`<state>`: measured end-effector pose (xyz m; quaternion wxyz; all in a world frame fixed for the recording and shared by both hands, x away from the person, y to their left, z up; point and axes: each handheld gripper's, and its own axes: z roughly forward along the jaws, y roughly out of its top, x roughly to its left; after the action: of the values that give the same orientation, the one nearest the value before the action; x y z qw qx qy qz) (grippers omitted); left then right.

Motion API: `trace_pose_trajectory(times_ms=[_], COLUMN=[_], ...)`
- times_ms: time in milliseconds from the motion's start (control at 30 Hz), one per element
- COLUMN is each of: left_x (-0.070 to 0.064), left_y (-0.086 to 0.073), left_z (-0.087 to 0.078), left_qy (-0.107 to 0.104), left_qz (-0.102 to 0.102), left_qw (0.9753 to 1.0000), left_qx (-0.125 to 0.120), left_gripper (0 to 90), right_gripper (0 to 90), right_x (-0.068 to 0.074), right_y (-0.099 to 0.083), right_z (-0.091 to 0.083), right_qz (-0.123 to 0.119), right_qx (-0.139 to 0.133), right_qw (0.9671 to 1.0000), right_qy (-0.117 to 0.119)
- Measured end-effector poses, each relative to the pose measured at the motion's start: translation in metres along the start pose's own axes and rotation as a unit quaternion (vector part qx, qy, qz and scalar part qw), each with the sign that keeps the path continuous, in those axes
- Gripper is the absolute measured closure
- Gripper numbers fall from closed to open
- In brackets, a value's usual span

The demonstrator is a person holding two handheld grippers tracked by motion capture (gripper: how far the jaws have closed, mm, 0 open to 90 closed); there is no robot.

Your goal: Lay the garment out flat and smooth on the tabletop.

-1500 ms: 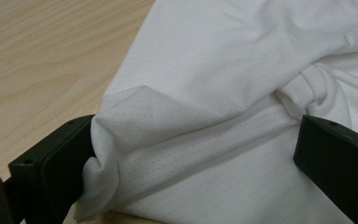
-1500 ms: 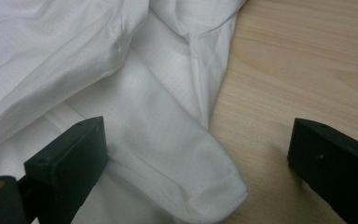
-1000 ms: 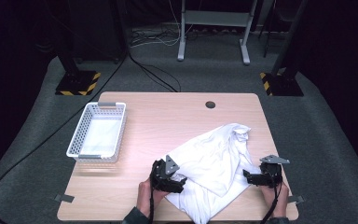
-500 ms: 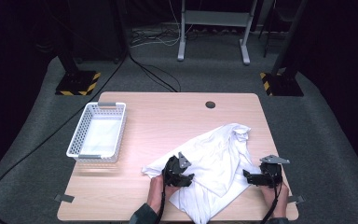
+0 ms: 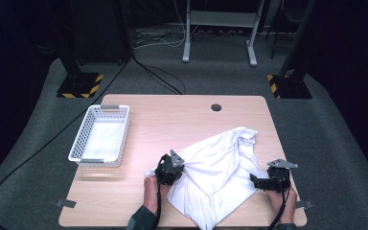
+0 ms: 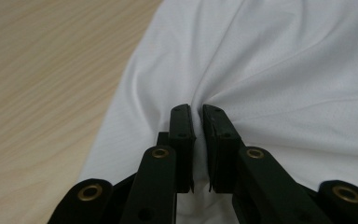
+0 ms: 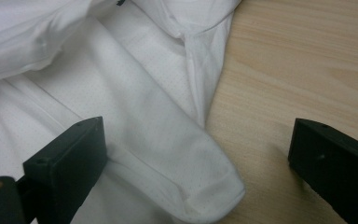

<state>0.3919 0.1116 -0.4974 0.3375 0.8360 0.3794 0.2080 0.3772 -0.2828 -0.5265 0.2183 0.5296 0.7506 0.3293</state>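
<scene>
A crumpled white shirt (image 5: 220, 170) lies on the near right part of the wooden table (image 5: 182, 120). My left gripper (image 5: 175, 165) sits at the shirt's left edge. In the left gripper view its jaws are shut on a pinched fold of the white shirt (image 6: 270, 70), with my left gripper (image 6: 198, 112) pulling creases into the cloth. At the shirt's right edge my right gripper (image 5: 258, 181) rests low on the table. In the right gripper view my right gripper (image 7: 200, 140) stands wide open around a rounded sleeve end of the shirt (image 7: 168, 140).
A white mesh basket (image 5: 100, 136) stands at the table's left side, with a pale lining inside. A round cable hole (image 5: 216, 107) sits near the far edge. Tape marks (image 5: 66, 203) stick at the near corners. Black stands and cables surround the table.
My left gripper has moved right, from the shirt's near left corner onto the cloth, dragging a fold with it. The right gripper has stayed put.
</scene>
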Motion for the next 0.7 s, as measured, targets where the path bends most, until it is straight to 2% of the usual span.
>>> trace_pose_trajectory(times_ms=[200, 267, 333, 400, 433, 533, 700], left_x=[0.044, 0.058, 0.064, 0.062, 0.06, 0.047, 0.014], left_y=[-0.004, -0.007, -0.01, -0.01, -0.01, -0.006, 0.003], left_z=[-0.011, -0.01, -0.01, -0.012, -0.014, -0.022, -0.027], left_qy=[0.05, 0.051, 0.047, 0.047, 0.048, 0.04, -0.005], left_qz=[-0.034, -0.054, -0.064, -0.068, -0.071, -0.062, -0.02], left_qw=[0.9982, 0.9972, 0.9967, 0.9965, 0.9963, 0.9973, 0.9996], left_qx=[0.006, 0.011, 0.014, 0.011, 0.008, -0.009, -0.02], left_gripper=[81.8, 81.7, 78.9, 69.8, 61.3, 45.4, 33.0], right_gripper=[3.6, 3.6, 3.6, 3.6, 3.6, 3.6, 3.6], right_x=[0.0, 0.0, 0.0, 0.0, 0.0, 0.0, 0.0], right_y=[0.0, 0.0, 0.0, 0.0, 0.0, 0.0, 0.0], right_z=[0.0, 0.0, 0.0, 0.0, 0.0, 0.0, 0.0], right_qz=[0.001, 0.001, 0.001, 0.001, 0.001, 0.001, 0.001], right_qx=[0.0, 0.0, 0.0, 0.0, 0.0, 0.0, 0.0], right_qw=[1.0, 1.0, 1.0, 1.0, 1.0, 1.0, 1.0], right_qy=[-0.001, -0.001, -0.001, -0.001, -0.001, -0.001, -0.001])
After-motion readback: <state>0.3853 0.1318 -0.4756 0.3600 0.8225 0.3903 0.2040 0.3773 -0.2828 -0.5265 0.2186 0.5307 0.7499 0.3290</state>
